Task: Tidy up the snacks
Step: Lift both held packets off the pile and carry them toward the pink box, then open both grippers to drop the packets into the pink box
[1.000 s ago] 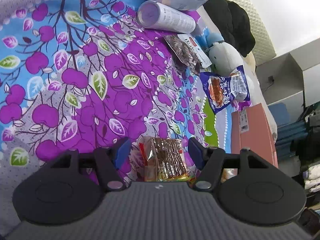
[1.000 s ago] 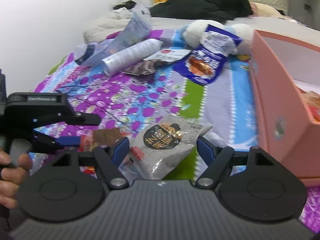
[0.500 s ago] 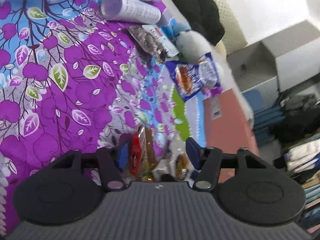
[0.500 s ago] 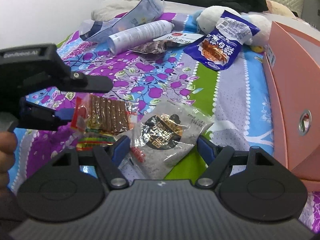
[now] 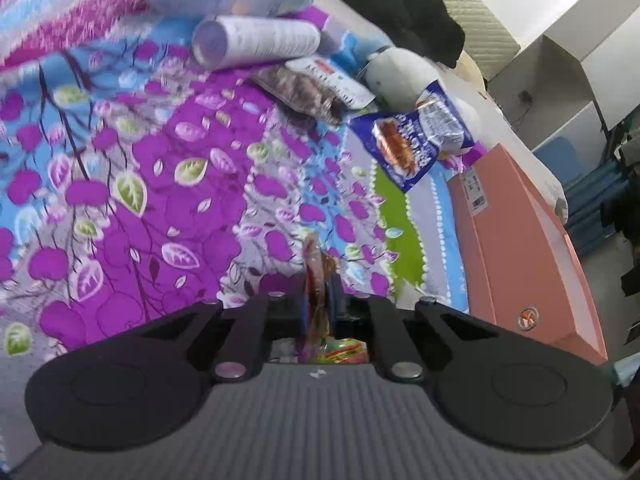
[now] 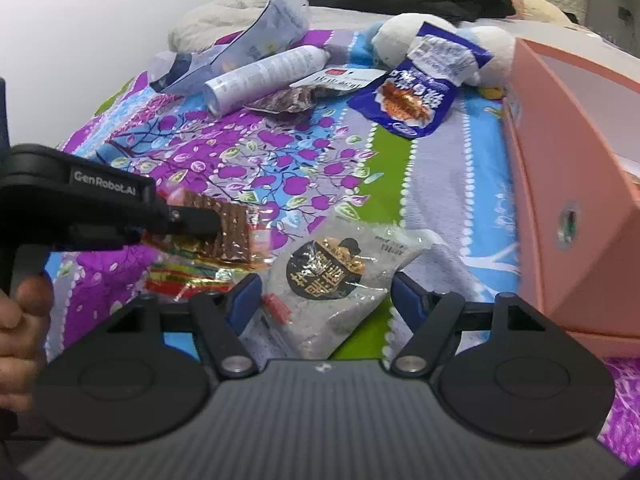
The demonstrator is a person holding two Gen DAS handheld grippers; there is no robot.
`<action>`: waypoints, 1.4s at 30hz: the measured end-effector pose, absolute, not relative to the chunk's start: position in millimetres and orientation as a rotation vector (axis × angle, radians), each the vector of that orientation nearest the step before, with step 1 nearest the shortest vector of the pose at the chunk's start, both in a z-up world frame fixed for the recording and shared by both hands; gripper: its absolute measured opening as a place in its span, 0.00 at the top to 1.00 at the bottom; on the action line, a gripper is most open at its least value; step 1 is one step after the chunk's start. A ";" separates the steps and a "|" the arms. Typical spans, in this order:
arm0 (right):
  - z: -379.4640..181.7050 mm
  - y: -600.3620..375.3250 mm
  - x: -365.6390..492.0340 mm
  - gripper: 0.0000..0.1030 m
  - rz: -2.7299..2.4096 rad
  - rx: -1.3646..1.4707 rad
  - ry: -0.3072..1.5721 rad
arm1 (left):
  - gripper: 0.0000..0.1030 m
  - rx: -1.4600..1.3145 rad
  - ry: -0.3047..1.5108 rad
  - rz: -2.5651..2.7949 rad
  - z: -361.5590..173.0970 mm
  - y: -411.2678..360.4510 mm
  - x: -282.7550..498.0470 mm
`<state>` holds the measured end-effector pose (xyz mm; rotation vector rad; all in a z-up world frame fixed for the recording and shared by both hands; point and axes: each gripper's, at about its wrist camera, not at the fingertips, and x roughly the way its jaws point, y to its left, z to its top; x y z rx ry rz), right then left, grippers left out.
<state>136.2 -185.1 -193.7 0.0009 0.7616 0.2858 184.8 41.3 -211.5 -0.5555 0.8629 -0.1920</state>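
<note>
The left gripper is clamped on a clear packet of brown snack sticks. Its jaws have just been closing, and the packet now sits pinched between them. The left wrist view shows that packet only edge-on, as a thin strip between the fingers. The right wrist view shows its flat face, the brown sticks and the red and green end drooping below, lifted off the flowered bedspread.

The right gripper stands with its jaws apart on either side of a grey snack bag with a black label, which lies flat on the bedspread. The pads do not press on it.

Beside this grey bag stands the pink box; only the right wrist view looks into its open top. Beyond the grey bag lie a blue snack pouch, a white canister and a dark packet. The person's hand on the left gripper's handle shows only in the right wrist view.
</note>
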 end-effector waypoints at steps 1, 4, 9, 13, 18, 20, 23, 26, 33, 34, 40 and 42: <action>-190.4 -186.9 132.8 0.29 0.278 0.005 0.756 | 0.92 -0.544 0.855 -0.189 -206.2 40.1 182.6; -181.8 -190.2 125.5 0.29 0.255 0.012 0.743 | 0.92 -0.492 0.832 -0.167 -190.1 36.8 173.6; -162.5 -194.8 116.5 0.29 0.235 0.036 0.715 | 0.93 -0.462 0.815 -0.146 -167.5 36.2 157.6; -141.8 -197.0 109.6 0.30 0.229 0.050 0.682 | 0.93 -0.441 0.803 -0.140 -147.4 33.5 147.3; -114.4 -201.3 98.4 0.30 0.222 0.056 0.634 | 0.93 -0.423 0.774 -0.169 -117.8 21.7 138.0; -103.7 -204.9 93.9 0.30 0.217 0.061 0.616 | 0.93 -0.410 0.759 -0.178 -104.7 14.2 135.4; -88.9 -212.0 86.0 0.30 0.202 0.064 0.589 | 0.93 -0.404 0.740 -0.204 -87.2 2.1 131.4; -76.3 -224.2 77.0 0.30 0.174 0.085 0.565 | 0.93 -0.391 0.731 -0.238 -74.0 -14.3 127.7; -55.7 -255.2 51.4 0.30 0.076 0.090 0.512 | 0.93 -0.362 0.718 -0.348 -55.4 -59.6 120.0; -54.2 -260.6 47.6 0.30 0.057 0.095 0.508 | 0.93 -0.359 0.718 -0.367 -53.5 -66.6 119.4; -52.1 -296.8 33.9 0.30 -0.044 0.130 0.506 | 0.93 -0.324 0.731 -0.462 -46.7 -110.9 126.7; -52.3 -308.2 36.1 0.30 -0.070 0.139 0.508 | 0.93 -0.311 0.737 -0.485 -44.8 -125.8 133.5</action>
